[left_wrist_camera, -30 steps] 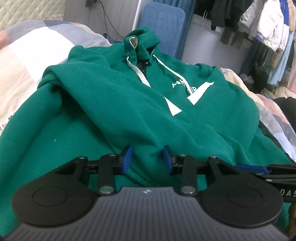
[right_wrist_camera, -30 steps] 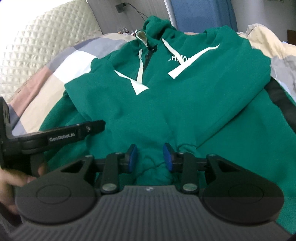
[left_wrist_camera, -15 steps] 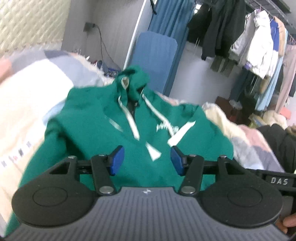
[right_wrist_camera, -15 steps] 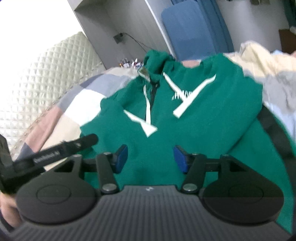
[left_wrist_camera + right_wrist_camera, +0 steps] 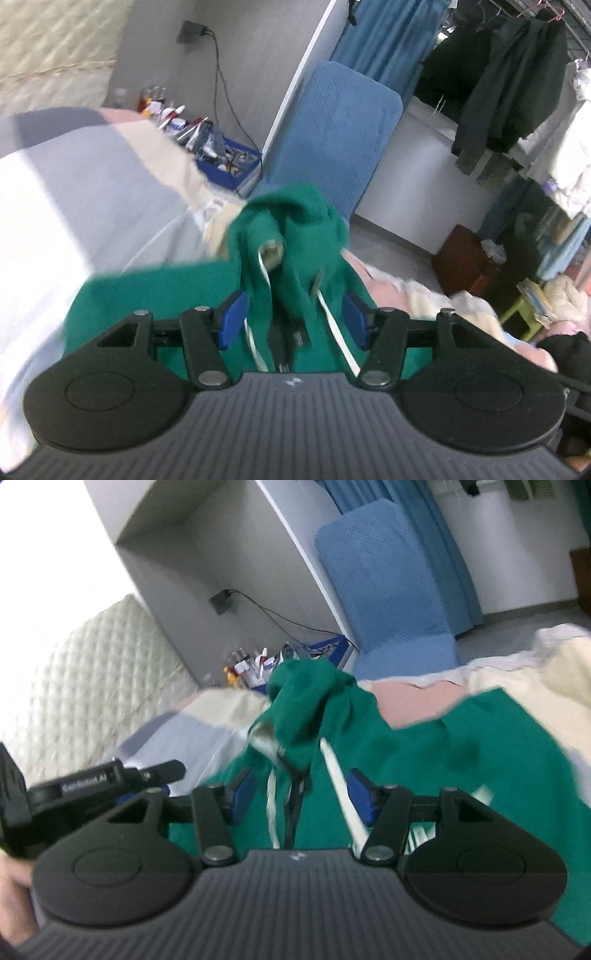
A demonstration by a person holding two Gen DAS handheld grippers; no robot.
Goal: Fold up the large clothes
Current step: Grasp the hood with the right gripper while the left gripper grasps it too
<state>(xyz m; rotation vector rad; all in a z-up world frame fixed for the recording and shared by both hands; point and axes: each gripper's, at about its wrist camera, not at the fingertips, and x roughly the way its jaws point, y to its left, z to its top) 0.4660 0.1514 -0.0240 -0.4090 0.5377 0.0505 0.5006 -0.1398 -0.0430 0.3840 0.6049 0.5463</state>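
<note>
A green hoodie [image 5: 155, 295] lies face up on the bed, its hood [image 5: 295, 210] bunched at the far end and two white drawstrings [image 5: 338, 325] running down the chest. My left gripper [image 5: 294, 317] hovers over the neck zip, open, with nothing pinched between its blue pads. The right wrist view shows the same hoodie [image 5: 461, 746] and hood [image 5: 314, 686]. My right gripper [image 5: 301, 794] is open too, just above the drawstrings [image 5: 340, 786]. The left tool's black body [image 5: 85, 779] sits close on the left, with a hand [image 5: 14, 871] below it.
A patchwork bedspread [image 5: 74, 192] lies under the hoodie. Past the bed's far edge stand a blue padded board [image 5: 332, 136], a blue crate of bottles [image 5: 221, 155], a brown box [image 5: 461, 262] and hanging clothes [image 5: 509, 92]. A quilted headboard [image 5: 92, 675] is at the left.
Both grippers let go of the folded hem, opened, and swept forward and upward along the hoodie to its neck and hood. The pictures are now blurred from motion.
</note>
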